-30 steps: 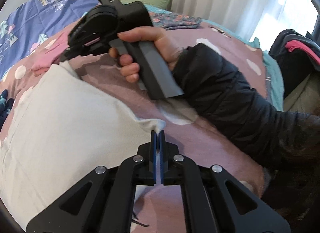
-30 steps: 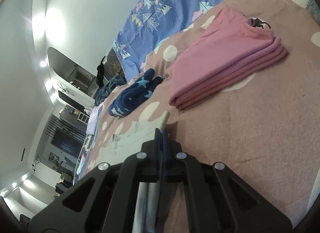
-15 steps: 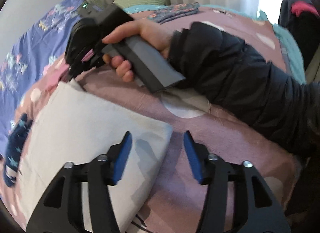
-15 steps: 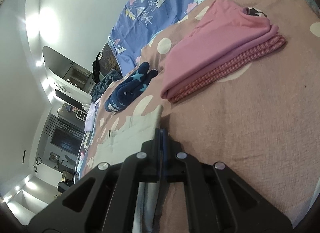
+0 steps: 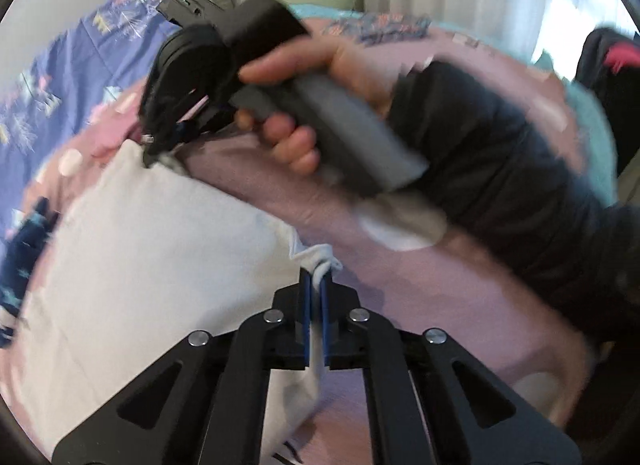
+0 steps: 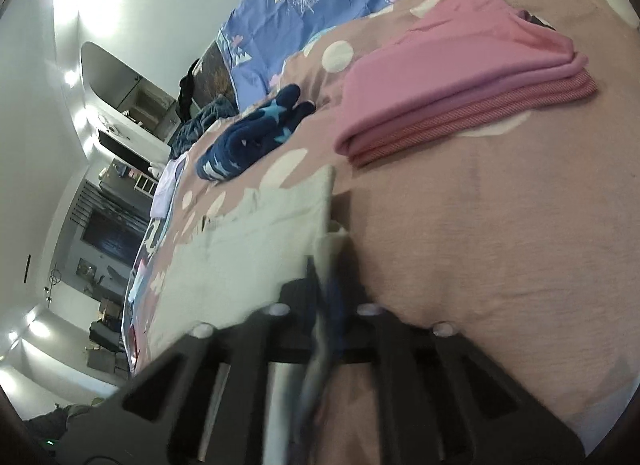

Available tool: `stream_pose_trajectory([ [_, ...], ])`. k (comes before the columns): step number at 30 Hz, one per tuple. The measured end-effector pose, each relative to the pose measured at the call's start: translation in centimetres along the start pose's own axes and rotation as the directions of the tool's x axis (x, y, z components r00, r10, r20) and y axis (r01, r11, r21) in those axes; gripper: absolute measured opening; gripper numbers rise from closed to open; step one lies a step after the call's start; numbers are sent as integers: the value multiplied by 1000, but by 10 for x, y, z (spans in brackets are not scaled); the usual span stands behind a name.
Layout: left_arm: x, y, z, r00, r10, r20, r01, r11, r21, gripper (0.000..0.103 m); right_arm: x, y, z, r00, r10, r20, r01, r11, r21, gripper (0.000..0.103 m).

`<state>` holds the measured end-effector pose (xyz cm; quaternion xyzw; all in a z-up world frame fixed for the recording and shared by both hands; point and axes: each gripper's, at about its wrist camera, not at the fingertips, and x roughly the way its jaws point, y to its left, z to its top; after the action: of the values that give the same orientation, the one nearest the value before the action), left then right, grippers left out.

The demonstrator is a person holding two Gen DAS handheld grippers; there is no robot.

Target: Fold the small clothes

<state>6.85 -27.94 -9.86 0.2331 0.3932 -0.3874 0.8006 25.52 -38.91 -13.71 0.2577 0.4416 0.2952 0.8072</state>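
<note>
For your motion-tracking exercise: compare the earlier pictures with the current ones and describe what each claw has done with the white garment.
The left claw, open half a second ago, has shut again on a corner of the white garment. The right claw stays clamped on another corner. The folded pink clothes and navy star garment lie as before.

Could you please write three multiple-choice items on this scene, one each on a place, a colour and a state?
1. Where does the folded pink stack lie?
A. on the dotted bedspread
B. on a chair
C. on the floor

2. What colour is the garment held by both grippers?
A. red
B. off-white
C. black

3. How is the left gripper?
A. wide open
B. shut on the garment's corner
C. out of view

Answers: 1 A, the stack rests on the bedspread; 2 B, the cloth is pale; 3 B, cloth is pinched between its blue pads, as the right gripper pinches another corner.
</note>
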Motion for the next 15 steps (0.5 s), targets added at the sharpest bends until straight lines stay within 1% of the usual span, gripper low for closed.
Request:
stream_pose_trajectory([
  [1,-3,2,1,1000,-11,9,11,1000,-3,2,-6,2,-1,998,28,52,-28,1000,3,4],
  [3,-9,1,1,999,-30,21,30,1000,-2,2,-25,14,0,983,107,151,-104,994,-31,3],
  [4,-9,2,1,999,-36,21,36,999,-2,2,-30,18,0,979,112,173,-106,993,-43,3],
  [5,-8,1,0,999,-37,17,37,999,1,2,-32,20,0,977,110,181,-102,993,-53,3],
  [6,-1,1,0,999,-36,-2,36,999,4,2,-28,17,0,982,81,169,-73,996,-52,3],
  [8,10,0,-4,998,-49,-31,49,999,-6,2,-13,1,1,993,12,121,-13,1000,8,3],
  [9,17,-2,-7,997,-59,-48,59,998,-4,2,-5,-10,1,995,-11,94,5,998,60,2],
  [10,21,-1,-7,997,-63,-54,63,998,0,2,-4,-17,1,996,-11,90,3,996,91,2],
  [12,22,-3,-8,996,-69,-54,70,998,11,2,-11,-18,1,993,13,116,-25,995,99,2],
  [15,21,-4,-8,995,-78,-57,78,997,3,3,-18,-13,0,987,-5,158,-6,998,70,2],
])
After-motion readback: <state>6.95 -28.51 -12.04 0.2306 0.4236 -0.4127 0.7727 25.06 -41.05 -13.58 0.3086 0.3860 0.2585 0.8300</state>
